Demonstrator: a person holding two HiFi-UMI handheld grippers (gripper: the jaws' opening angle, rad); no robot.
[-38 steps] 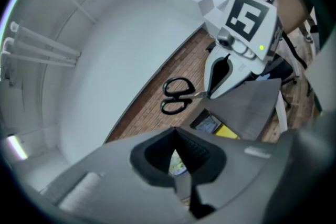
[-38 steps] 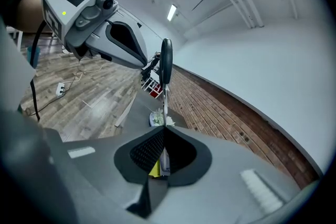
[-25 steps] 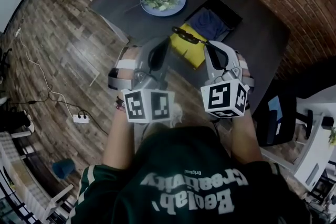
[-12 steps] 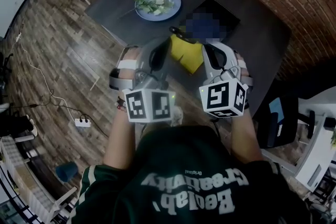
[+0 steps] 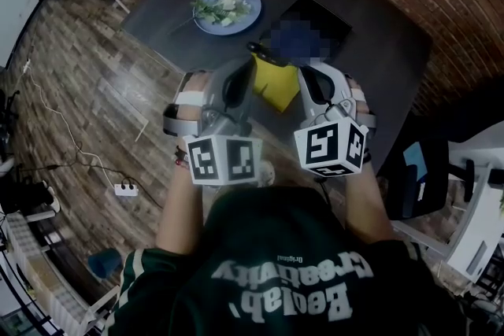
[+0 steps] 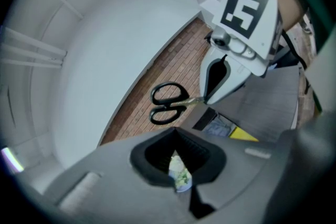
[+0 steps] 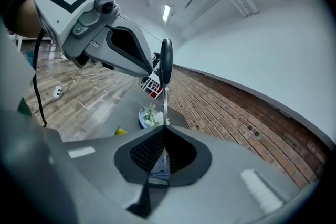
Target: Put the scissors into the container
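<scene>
Both grippers have edged forward over the dark tabletop (image 5: 378,59), carrying the black-handled steel scissors (image 6: 169,103) nearer the black open-topped container (image 5: 335,21), though they hang in the air short of it, above a flat yellow object (image 5: 276,84). The right gripper (image 7: 164,136) is clamped on the blades, with the handle loops jutting straight out ahead of its jaws. The left gripper (image 6: 178,157) sits just beside it, jaws pressed together on nothing and clear of the scissors.

White lettering on the person's dark green shirt (image 5: 283,279), just behind the left gripper (image 5: 249,67) and right gripper (image 5: 302,73), reads upside down "Beolab' Creativity"
</scene>
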